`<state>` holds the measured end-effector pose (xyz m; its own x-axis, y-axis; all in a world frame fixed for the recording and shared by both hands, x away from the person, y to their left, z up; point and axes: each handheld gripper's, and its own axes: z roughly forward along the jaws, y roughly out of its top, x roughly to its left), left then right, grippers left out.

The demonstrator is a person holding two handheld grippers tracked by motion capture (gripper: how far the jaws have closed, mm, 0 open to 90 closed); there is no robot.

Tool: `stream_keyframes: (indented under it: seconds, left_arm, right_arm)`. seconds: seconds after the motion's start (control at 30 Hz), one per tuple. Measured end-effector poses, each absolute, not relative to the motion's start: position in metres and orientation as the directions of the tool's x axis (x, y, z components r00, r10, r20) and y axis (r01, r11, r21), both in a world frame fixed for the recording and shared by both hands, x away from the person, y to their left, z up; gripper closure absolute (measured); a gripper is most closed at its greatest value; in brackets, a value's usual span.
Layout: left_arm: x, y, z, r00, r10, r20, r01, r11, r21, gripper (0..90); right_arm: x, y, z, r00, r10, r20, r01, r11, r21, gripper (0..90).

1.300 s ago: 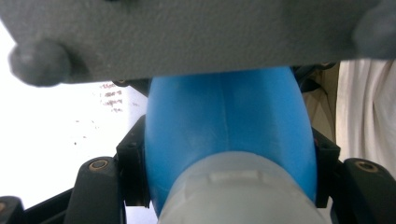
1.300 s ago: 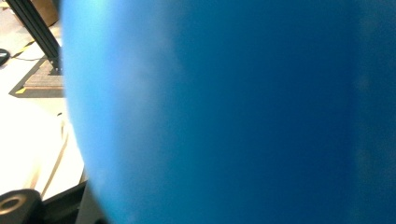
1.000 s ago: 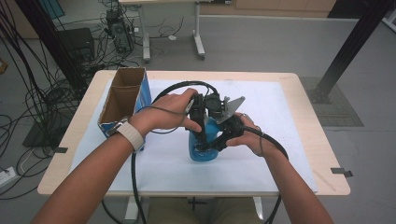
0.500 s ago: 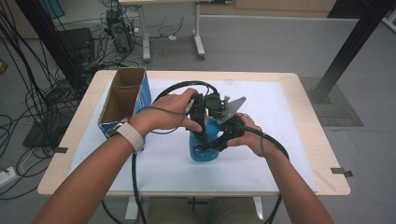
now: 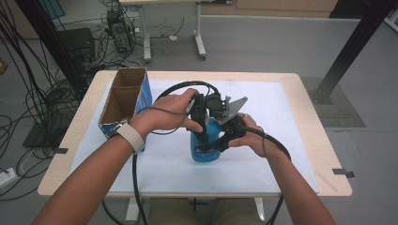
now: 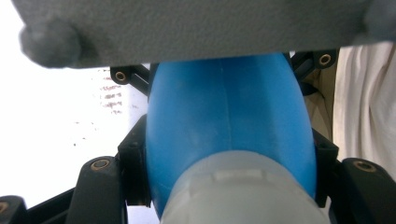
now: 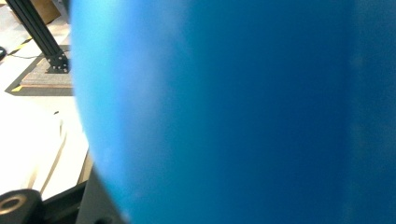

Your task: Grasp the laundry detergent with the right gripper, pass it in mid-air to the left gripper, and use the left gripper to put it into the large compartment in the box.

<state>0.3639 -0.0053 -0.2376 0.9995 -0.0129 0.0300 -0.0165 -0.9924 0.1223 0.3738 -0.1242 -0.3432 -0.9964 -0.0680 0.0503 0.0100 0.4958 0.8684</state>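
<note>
Two hand-held grippers are meeting at the middle of a table, both clamping one blue bottle. The left gripper (image 5: pixel 202 140) is pointing steeply downward, and its black jaws are pressing on either side of the blue bottle (image 5: pixel 205 149); in the left gripper view the bottle (image 6: pixel 229 135) is sitting squarely between the jaws, its pale cap end nearest the camera and its body running straight away along the gripper's own line. The right gripper (image 5: pixel 220 143) is coming in from the right side, also clenched on the bottle, whose blue wall (image 7: pixel 233 112) is lying so close to that camera that it is blurring.

The bottle is resting on the white sheet (image 5: pixel 291 122) covering the table (image 5: pixel 324 150), just in front of the person. Its long axis appears to be tilting upward toward the grippers rather than lying flat, though the hands are hiding much of it. Both hands are equally close; neither needs to reach. An open cardboard box (image 5: pixel 123 101) is standing well to the left, nearer the left hand, which matters if the bottle is heading there.
</note>
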Motion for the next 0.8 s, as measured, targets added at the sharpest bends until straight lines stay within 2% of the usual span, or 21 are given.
stream_keyframes:
  seconds: [0.8]
  left_arm:
    - [0.3632,-0.0044,-0.2350,0.999,-0.011,0.034,-0.015,-0.991,0.131,37.4]
  right_arm:
    - [0.3750,-0.1260,-0.3395,-0.997,-0.075,0.017,-0.023,0.507,0.862,43.1]
